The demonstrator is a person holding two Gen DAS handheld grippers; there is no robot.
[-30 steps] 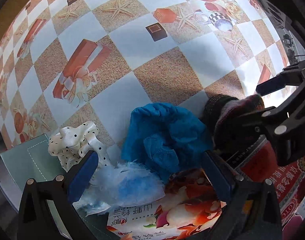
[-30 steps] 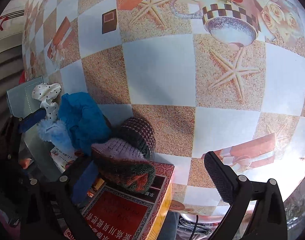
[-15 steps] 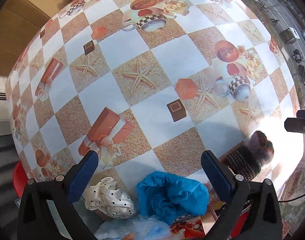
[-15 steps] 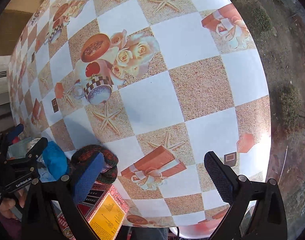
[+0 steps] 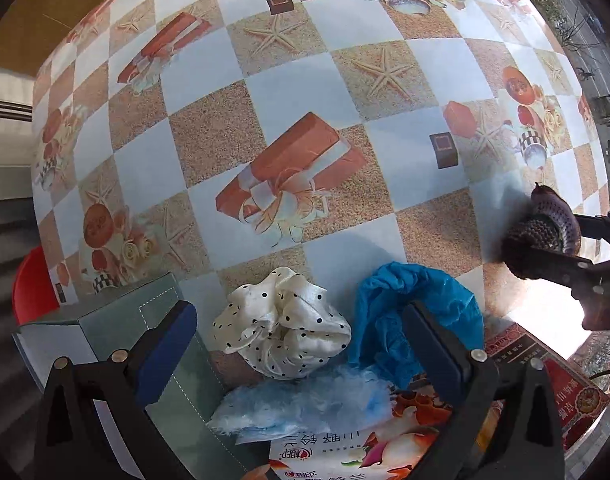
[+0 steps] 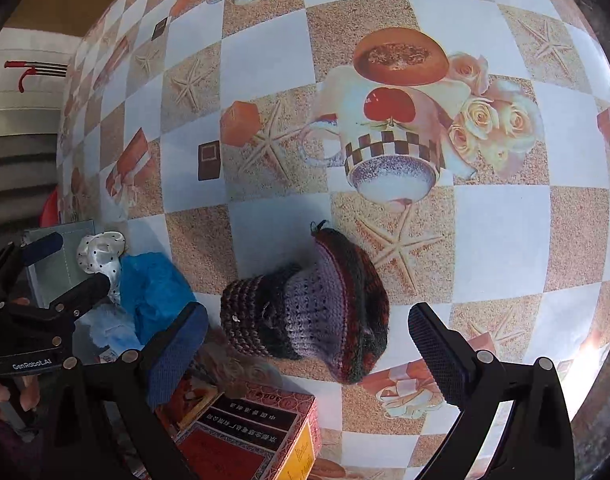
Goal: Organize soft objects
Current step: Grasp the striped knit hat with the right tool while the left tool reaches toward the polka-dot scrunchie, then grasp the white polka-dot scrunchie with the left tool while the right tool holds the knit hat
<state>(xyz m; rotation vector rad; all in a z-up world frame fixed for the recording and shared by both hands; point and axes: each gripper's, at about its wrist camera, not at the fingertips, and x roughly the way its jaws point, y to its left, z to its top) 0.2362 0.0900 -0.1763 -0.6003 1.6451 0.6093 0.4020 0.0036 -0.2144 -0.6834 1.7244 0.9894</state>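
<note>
A white polka-dot scrunchie (image 5: pixel 283 326) lies on the table between the open fingers of my left gripper (image 5: pixel 301 346). A blue crumpled cloth (image 5: pixel 417 308) lies to its right and a pale blue fluffy piece (image 5: pixel 301 402) in front of it. A dark knitted hat (image 6: pixel 309 312) lies on the table just ahead of my open, empty right gripper (image 6: pixel 309 350). The hat also shows at the right edge of the left wrist view (image 5: pixel 545 228). The scrunchie (image 6: pixel 101 258) and blue cloth (image 6: pixel 153 288) show at the left of the right wrist view.
A grey-green box (image 5: pixel 89 332) stands at the table's near left. A flowery packet (image 5: pixel 345 448) and a red box (image 6: pixel 241 432) lie at the near edge. The checkered tablecloth (image 5: pixel 305 80) stretches beyond. A red stool (image 5: pixel 29 284) shows off the left.
Both grippers have swung back down toward the near edge. The knitted hat now lies on the tablecloth ahead of the right gripper instead of on the red box.
</note>
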